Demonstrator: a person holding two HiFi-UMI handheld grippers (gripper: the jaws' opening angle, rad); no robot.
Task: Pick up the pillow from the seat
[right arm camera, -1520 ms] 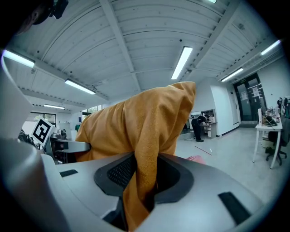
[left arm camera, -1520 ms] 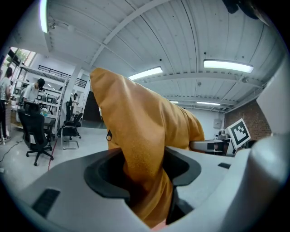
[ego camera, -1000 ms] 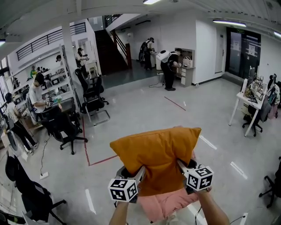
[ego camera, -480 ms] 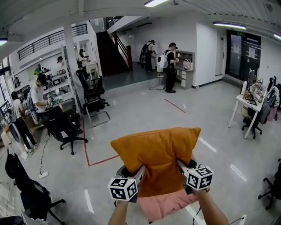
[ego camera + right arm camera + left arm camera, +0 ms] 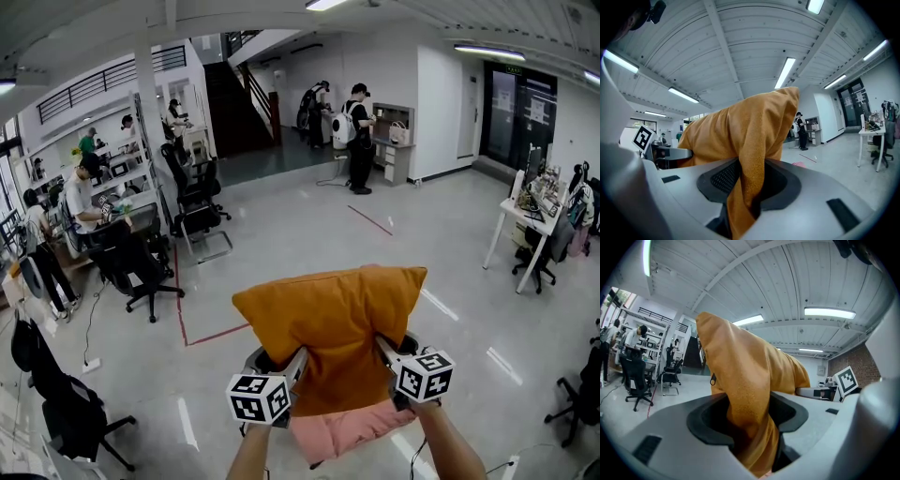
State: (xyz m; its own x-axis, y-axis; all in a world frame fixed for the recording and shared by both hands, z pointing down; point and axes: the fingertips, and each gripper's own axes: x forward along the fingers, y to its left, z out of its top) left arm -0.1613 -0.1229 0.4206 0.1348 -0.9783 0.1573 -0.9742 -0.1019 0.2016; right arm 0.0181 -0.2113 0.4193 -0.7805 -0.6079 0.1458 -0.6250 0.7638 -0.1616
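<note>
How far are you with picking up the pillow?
Nearly finished. Done: the orange pillow looks lifted above the pink seat. In hand: the left tongs and the right tongs each pinch its lower edge, with fabric squeezed between the jaws. Left: little that shows, perhaps just carrying it clear.

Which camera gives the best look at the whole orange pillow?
The head view: the whole orange pillow shows, held by the left tongs and right tongs. Each gripper view shows only a bunched fold pinched close up.
</note>
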